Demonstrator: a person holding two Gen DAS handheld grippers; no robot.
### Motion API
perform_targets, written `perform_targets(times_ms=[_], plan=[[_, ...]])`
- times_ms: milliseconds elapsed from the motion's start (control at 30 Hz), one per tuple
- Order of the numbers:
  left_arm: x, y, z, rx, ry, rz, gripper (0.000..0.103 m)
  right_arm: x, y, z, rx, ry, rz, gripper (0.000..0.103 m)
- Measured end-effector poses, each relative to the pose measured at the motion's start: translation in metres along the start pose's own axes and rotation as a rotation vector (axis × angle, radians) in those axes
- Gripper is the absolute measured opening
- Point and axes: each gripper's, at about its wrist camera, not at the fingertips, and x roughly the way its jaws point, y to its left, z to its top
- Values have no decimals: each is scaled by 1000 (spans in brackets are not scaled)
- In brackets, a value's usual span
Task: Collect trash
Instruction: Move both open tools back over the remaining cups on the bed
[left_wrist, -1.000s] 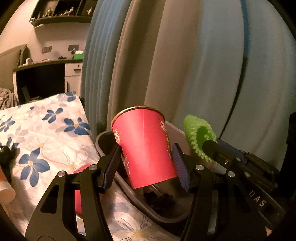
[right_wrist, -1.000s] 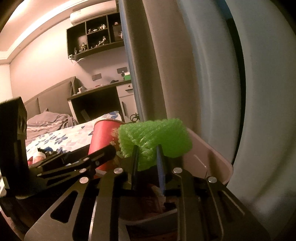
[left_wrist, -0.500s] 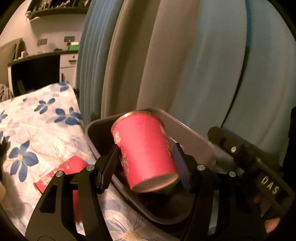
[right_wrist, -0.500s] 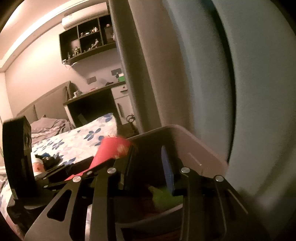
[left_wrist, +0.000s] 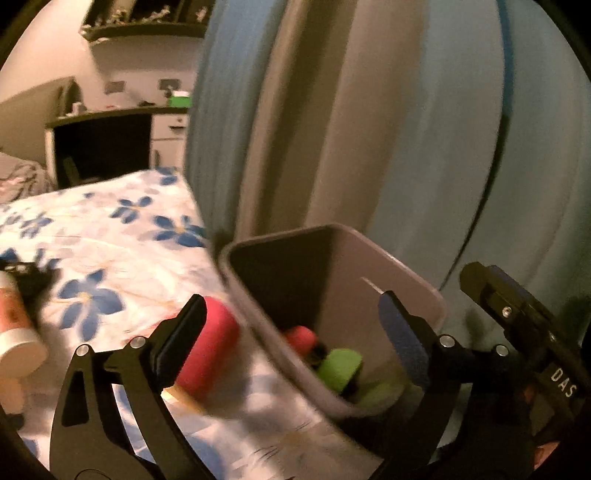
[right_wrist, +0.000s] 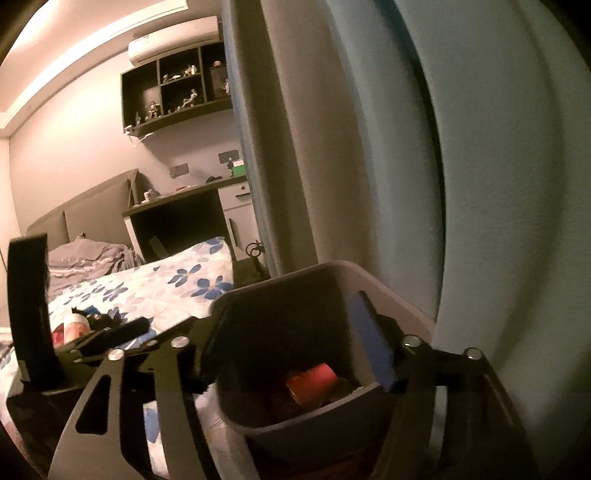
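The left gripper (left_wrist: 291, 332) and right gripper (right_wrist: 284, 339) are opening, both empty. The red cup (left_wrist: 301, 338) and green sponge (left_wrist: 340, 367) have dropped into the bin (left_wrist: 406, 273). More trash waits on the bed (left_wrist: 110, 236).

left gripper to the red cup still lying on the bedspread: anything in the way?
Nothing visible blocks it. The left gripper, its jaws opening with nothing held between them, hangs over the near rim of the bin; the red cup lies on the bedspread just outside the bin, partly hidden behind the gripper's left finger.
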Motion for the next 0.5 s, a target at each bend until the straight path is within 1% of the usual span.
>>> perform_targets(times_ms=[67,133,267,333,500], plan=[[-14,9,-2,-14,-11,33,93,-4,8,-2,-11,-4,5,72],[-33,21,-5,-27,-26,92,93,-6,16,-3,-20,-6,16,75],[-67,48,-10,-53,-72,193,93,-11,37,-7,-48,-8,45,77],[-85,67,-15,-73,-87,265,93,-13,49,-10,-53,-5,68,79],[-122,111,-31,-118,-108,398,93,-15,79,-16,-75,8,122,80]])
